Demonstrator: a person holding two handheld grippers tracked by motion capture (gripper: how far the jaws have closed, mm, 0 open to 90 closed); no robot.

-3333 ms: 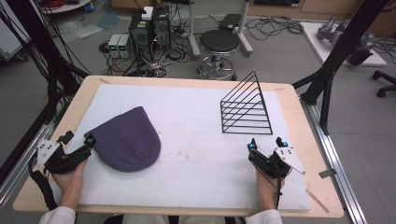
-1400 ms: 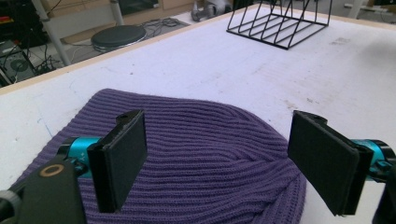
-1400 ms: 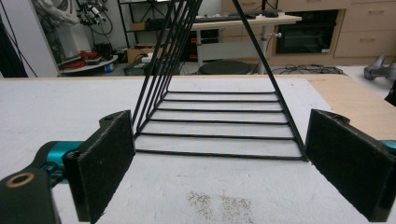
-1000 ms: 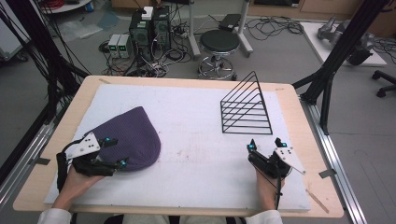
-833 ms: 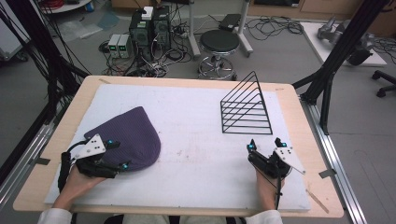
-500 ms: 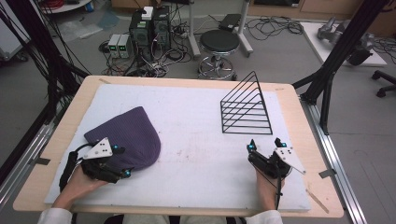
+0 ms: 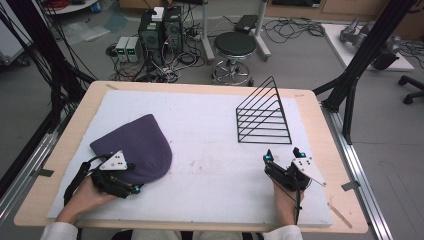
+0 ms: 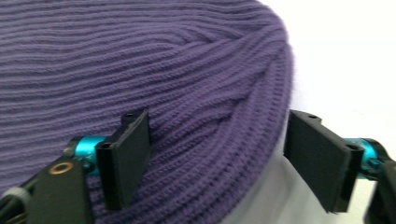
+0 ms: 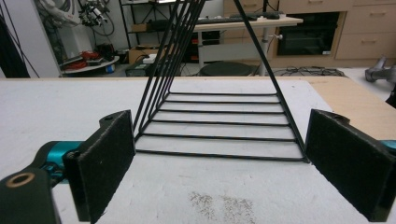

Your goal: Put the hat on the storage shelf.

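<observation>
Purple beanie (image 7: 137, 147) unmoved, left tongs (image 7: 131, 178) now over its edge, narrowing, right tongs (image 7: 283, 157) spread

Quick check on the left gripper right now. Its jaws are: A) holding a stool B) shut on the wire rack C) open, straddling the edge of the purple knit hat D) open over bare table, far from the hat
C: in the left gripper view the left gripper has its jaws spread wide apart over the rounded edge of the purple knit hat, not yet pressing it; the wire rack stands across the table near the right gripper.
</observation>
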